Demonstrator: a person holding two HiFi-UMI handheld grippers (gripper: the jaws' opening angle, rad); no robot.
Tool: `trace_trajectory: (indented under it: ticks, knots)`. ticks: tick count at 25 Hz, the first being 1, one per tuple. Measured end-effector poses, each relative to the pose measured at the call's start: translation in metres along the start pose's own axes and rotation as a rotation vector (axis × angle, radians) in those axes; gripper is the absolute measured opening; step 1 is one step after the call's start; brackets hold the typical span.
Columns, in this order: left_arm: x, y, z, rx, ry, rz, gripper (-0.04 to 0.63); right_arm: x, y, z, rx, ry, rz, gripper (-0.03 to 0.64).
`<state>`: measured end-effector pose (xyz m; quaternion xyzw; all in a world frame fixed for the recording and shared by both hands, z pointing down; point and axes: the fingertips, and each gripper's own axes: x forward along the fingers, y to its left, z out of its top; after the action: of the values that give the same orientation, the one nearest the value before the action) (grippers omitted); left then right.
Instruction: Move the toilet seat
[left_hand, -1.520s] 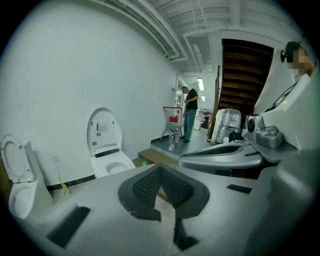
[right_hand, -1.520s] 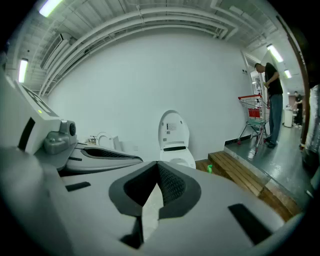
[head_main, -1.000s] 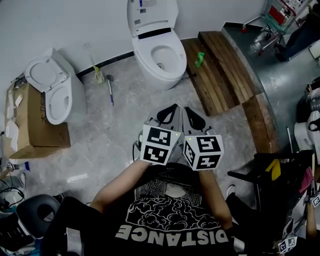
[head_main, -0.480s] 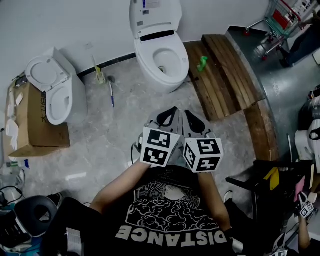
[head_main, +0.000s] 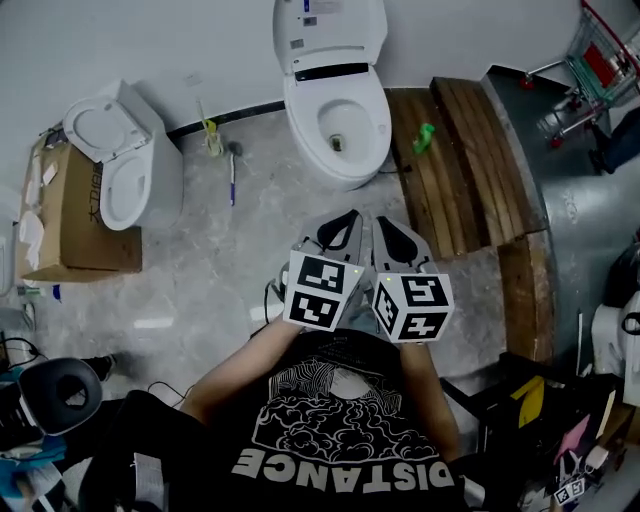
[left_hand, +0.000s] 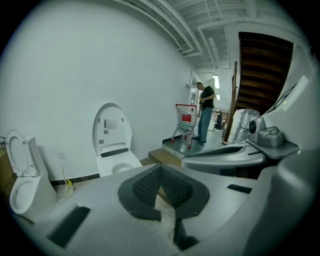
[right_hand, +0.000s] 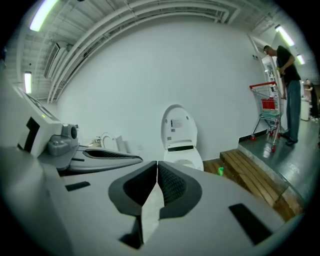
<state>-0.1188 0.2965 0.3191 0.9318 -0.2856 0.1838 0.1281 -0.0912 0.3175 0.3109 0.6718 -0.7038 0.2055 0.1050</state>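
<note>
**Both grippers empty and well short of the toilet; the seat is untouched**

The left gripper (head_main: 347, 218) and the right gripper (head_main: 386, 224) are held side by side in front of the person's chest. Each has its jaws pressed together with nothing between them, as each gripper's own view confirms. Both point across the bare grey floor (head_main: 230, 260) towards the white toilet (head_main: 340, 172) that stands against the back wall. The gap to it is wide and neither tool touches anything.

The toilet seat (head_main: 303, 118) appears to lie flat on the bowl, with the raised lid (head_main: 330, 30) leaning back against the wall. Judging by this, the task has hardly begun: the approach, the grip on the seat and the move itself are all left to do.

A second toilet (head_main: 125, 175) stands at the floor's left edge beside a cardboard box (head_main: 75, 215), so it is not certain which seat is meant. The grippers' aim suggests the middle one.

Several things are hard to make out:
- From above, the seat and the bowl rim merge into one white ring, so the seat's edge and hinge cannot be told apart.
- The wooden platform (head_main: 465, 160) right of the toilet carries a small green object (head_main: 425, 137) that is too small to name.
- In both gripper views, the tool's own body hides the lower part of the bowl.
</note>
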Motion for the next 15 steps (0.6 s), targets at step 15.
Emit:
trace_trajectory:
  ticks: [15]
  knots:
    - [0.115,-0.028,0.031,-0.032,0.063,0.124,0.012,0.044,-0.116,0.024,-0.007,0.062,0.154,0.02]
